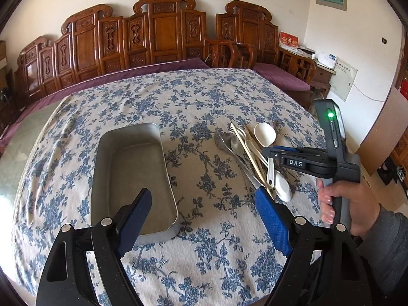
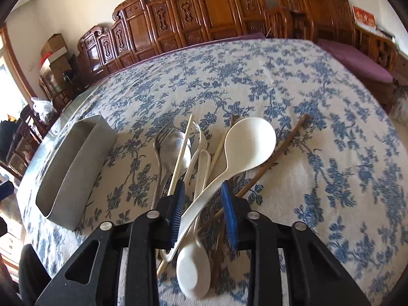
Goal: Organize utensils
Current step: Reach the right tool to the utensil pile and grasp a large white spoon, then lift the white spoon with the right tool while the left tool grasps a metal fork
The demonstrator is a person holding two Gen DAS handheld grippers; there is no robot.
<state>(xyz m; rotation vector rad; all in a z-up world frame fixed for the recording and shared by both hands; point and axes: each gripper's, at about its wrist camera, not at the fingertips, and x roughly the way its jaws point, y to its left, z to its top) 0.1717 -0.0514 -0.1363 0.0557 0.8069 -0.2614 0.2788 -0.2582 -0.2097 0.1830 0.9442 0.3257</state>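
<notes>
Utensils (image 2: 193, 168) lie in a loose heap on the floral cloth (image 2: 318, 153): white spoons, pale chopsticks, a metal fork and spoon. We see the large white ladle's handle (image 2: 201, 204) between our right gripper's (image 2: 204, 214) narrowed pads, apparently not yet pinched. Our left gripper (image 1: 201, 216) stands wide, the metal tray (image 1: 132, 178) just ahead, leftward.

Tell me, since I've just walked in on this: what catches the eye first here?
The jumble of utensils on the blue-flowered tablecloth, with a big white ladle on top, its handle running between the right tongs, whose pads don't yet press it. To their left sits an empty metal tray, with the left tongs open above its near end. Behind the table stands a row of carved wooden chairs.
</notes>
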